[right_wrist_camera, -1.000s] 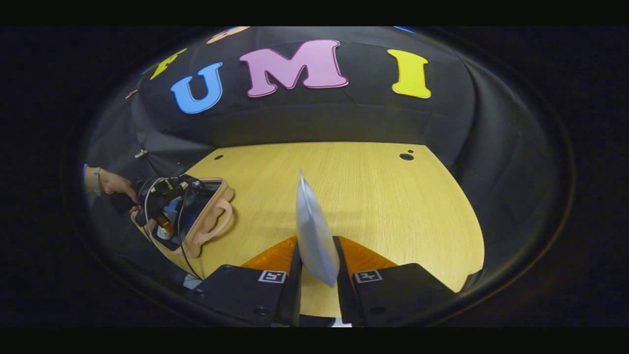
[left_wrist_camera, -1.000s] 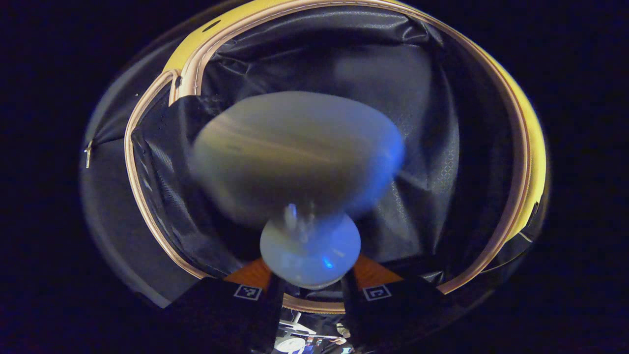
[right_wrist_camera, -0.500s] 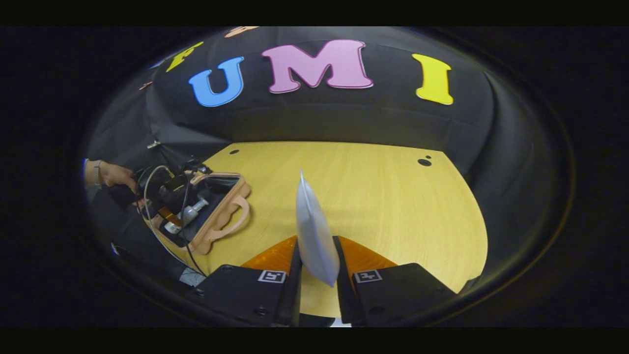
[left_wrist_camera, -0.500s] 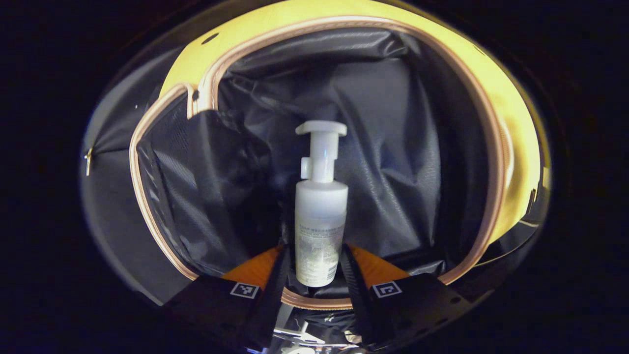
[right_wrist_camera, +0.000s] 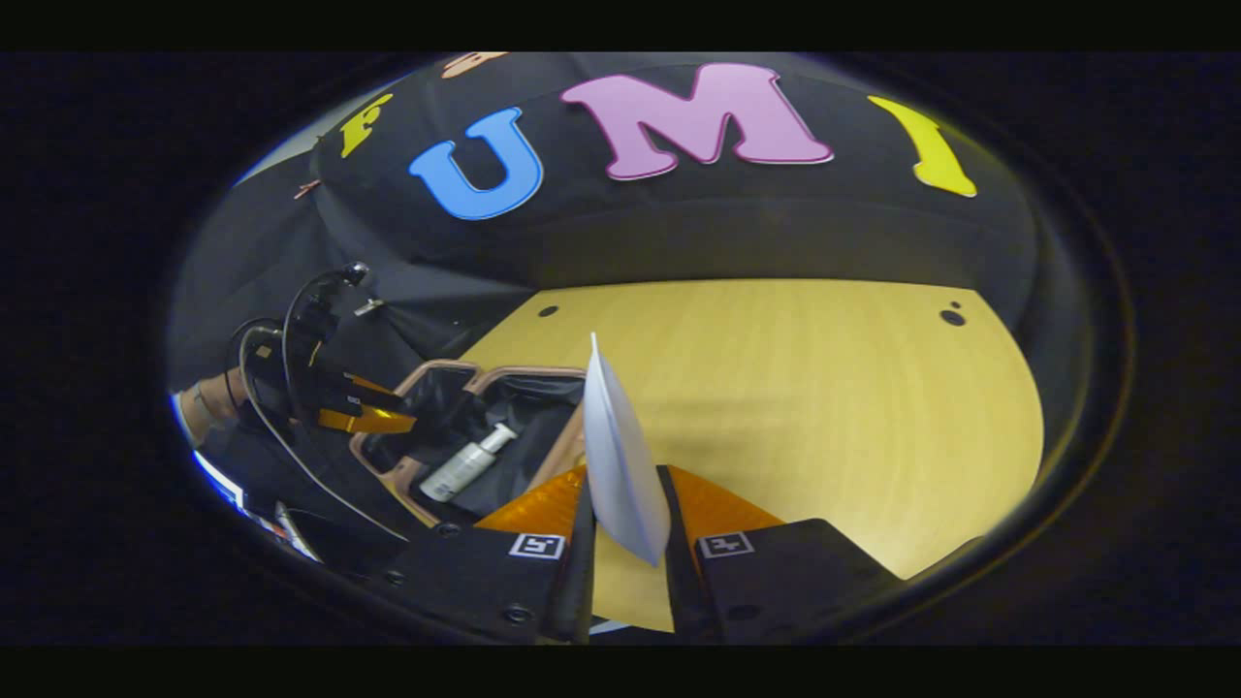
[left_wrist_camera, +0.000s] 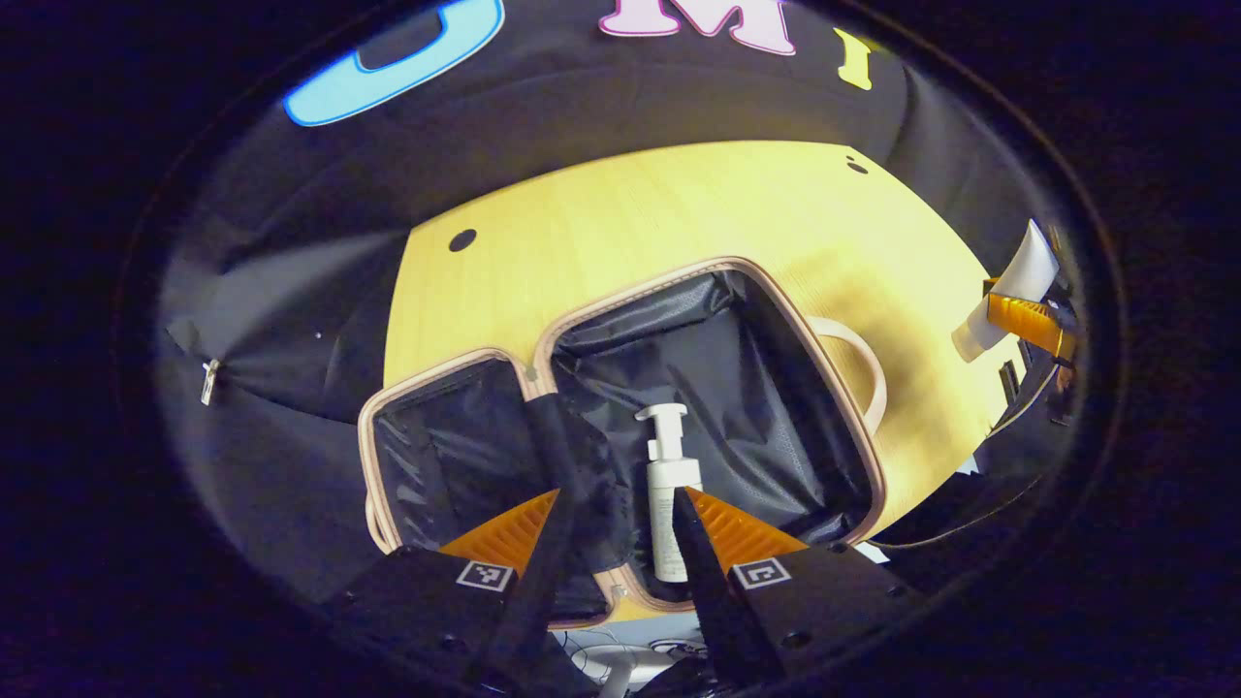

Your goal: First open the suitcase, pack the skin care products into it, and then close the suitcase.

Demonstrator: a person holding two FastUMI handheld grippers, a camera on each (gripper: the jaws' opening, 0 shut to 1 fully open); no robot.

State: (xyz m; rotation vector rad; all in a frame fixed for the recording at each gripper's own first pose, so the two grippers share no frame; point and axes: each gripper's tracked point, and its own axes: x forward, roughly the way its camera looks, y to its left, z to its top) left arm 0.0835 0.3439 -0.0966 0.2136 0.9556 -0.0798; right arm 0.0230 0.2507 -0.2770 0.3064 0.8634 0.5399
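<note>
A white tube [right_wrist_camera: 620, 456] is clamped upright by the right gripper [right_wrist_camera: 625, 543]; the open suitcase [right_wrist_camera: 504, 383] is seen lower left. The left gripper [left_wrist_camera: 613, 543] is released, empty, above the bottle [left_wrist_camera: 669, 504].

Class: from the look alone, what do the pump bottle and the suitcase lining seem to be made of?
Pump bottle: probably plastic, matt white and slightly frosted, with a moulded pump head. Suitcase lining: apparently thin synthetic fabric, perhaps nylon; it is dark, creased and faintly shiny.
</note>
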